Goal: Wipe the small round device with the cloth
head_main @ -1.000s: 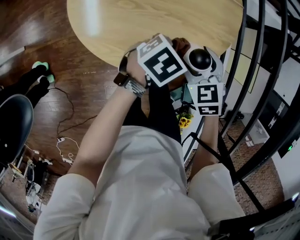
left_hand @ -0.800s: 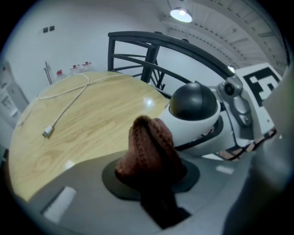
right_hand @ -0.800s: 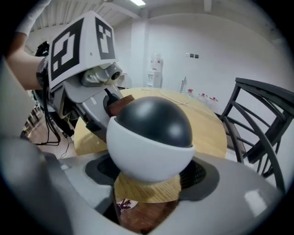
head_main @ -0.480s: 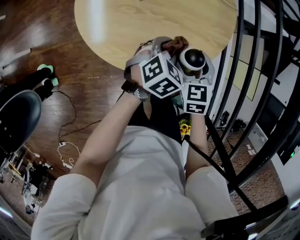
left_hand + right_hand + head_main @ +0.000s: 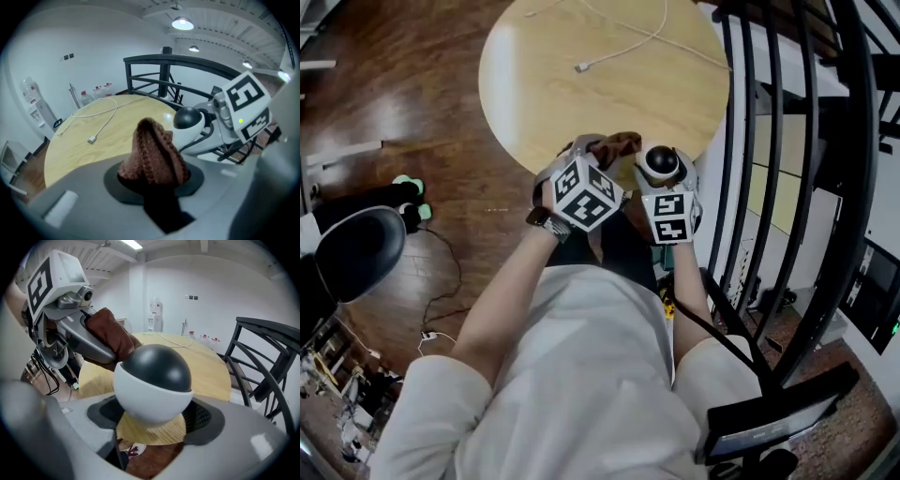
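Note:
The small round device (image 5: 152, 383) is a white ball with a black dome top, and my right gripper (image 5: 152, 420) is shut on it. In the head view the device (image 5: 660, 162) sits just past the near edge of the round table. My left gripper (image 5: 152, 176) is shut on a brown knitted cloth (image 5: 152, 152), which bunches up between its jaws. In the right gripper view the cloth (image 5: 110, 336) lies against the device's left side. From above, the cloth (image 5: 614, 145) sits just left of the device, with the left gripper (image 5: 591, 183) close beside the right gripper (image 5: 667, 192).
A round light-wood table (image 5: 600, 66) carries a white cable (image 5: 619, 42) at its far side. Black metal railing (image 5: 787, 141) runs along the right. A dark round chair (image 5: 356, 253) stands at the left on the wooden floor.
Both grippers, with cloth and device, sit smaller and lower in the head view as the camera has pulled back, showing the whole table. The cloth stays against the device's left.

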A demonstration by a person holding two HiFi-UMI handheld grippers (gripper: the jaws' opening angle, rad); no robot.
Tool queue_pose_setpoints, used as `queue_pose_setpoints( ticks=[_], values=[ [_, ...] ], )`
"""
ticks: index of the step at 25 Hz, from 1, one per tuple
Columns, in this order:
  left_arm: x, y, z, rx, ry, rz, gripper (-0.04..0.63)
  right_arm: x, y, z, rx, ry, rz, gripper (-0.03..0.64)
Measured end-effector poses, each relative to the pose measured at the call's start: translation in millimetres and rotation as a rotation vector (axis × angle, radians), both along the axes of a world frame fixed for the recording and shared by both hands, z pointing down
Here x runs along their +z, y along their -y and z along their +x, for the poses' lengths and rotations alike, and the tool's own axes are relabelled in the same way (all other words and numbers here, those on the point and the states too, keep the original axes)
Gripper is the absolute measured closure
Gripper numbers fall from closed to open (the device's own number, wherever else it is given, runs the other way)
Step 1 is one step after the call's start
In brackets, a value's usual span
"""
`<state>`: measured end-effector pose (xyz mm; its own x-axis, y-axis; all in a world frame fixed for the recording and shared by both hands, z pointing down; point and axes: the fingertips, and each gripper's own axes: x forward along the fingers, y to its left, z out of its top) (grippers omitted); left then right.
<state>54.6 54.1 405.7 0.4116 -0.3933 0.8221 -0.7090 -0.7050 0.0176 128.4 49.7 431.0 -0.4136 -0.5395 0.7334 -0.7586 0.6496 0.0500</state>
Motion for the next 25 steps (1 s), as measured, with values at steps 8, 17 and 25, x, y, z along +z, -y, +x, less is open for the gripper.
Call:
queue_pose_setpoints(
  ticks=[8, 17, 25],
  values=[
    [111.4, 50.5, -30.3, -0.027, -0.147, -0.075, 0.471, 127.6, 55.3, -3.3, 0.015, -0.029, -0.038, 0.245],
    [80.7, 88.5, -23.9, -0.042, -0.207, -0.029, 0.469, 92.9, 80.1, 26.1, 0.033, -0.009, 0.018, 0.245],
    [34.8, 152.4, -31.4, -0.161, -0.300, 0.146, 0.469, 18.2, 140.9, 47.4, 0.092, 0.039, 0.228, 0.245]
  ],
)
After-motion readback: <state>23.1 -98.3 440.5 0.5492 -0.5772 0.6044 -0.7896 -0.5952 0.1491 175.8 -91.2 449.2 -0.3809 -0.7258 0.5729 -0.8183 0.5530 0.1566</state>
